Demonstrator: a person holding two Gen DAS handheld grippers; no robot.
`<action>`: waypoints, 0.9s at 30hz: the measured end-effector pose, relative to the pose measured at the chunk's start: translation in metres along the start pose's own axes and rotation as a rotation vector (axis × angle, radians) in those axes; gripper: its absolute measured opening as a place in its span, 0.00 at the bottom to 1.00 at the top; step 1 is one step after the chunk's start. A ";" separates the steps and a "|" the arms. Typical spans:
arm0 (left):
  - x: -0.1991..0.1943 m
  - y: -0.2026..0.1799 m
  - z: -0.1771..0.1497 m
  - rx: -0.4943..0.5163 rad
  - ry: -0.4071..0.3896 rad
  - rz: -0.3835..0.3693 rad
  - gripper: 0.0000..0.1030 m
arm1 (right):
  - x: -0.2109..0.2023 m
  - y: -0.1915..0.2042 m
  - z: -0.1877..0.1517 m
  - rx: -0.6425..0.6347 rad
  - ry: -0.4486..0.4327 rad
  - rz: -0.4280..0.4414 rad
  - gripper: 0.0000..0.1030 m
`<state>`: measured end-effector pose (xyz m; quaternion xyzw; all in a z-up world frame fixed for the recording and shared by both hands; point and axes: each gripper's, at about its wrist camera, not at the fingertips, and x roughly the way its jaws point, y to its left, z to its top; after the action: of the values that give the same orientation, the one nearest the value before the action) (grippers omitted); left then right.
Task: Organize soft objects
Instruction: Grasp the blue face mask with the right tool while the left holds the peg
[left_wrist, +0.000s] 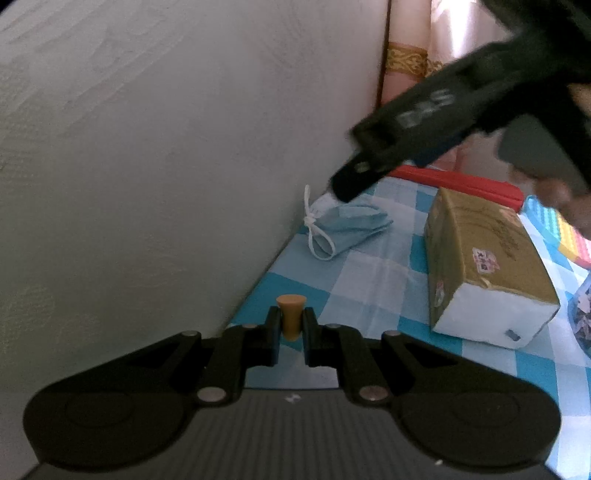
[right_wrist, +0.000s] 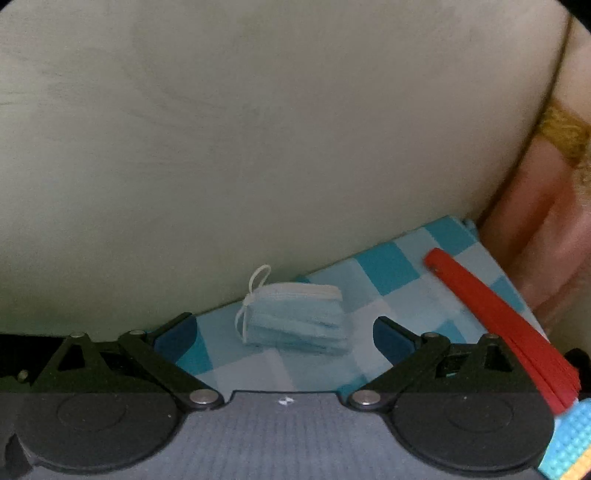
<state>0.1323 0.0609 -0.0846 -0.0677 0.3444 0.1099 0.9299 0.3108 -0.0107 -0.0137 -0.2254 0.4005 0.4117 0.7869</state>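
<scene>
Checkered blue cloth covers the counter (right_wrist: 380, 266) against a pale wall. Right claw (right_wrist: 282, 338), jaws apart, frames the folded face mask (right_wrist: 295, 321) lying beside the wall. Left claw (left_wrist: 291, 328) is clamped on a tan peg (left_wrist: 291, 314). Risk: closing early catches only an ear loop, unfolding the mask.

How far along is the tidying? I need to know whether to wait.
Nothing looks sorted yet. In hand: the left gripper is shut on a small tan plug, and the right gripper hangs open around the folded blue face mask, pads not touching it. Left: the mask and the tissue pack lie loose on the checked cloth.
</scene>
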 end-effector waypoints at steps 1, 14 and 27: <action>0.000 -0.001 0.000 0.002 0.001 -0.004 0.09 | 0.006 0.000 0.003 -0.003 0.010 0.004 1.00; 0.002 -0.002 0.001 0.025 -0.004 -0.010 0.09 | 0.077 0.000 0.020 -0.029 0.158 0.025 0.96; 0.001 -0.002 0.001 0.024 0.002 -0.011 0.09 | 0.081 0.006 0.016 -0.019 0.184 -0.011 0.76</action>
<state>0.1346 0.0595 -0.0842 -0.0587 0.3461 0.1005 0.9309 0.3406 0.0423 -0.0707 -0.2720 0.4660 0.3886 0.7469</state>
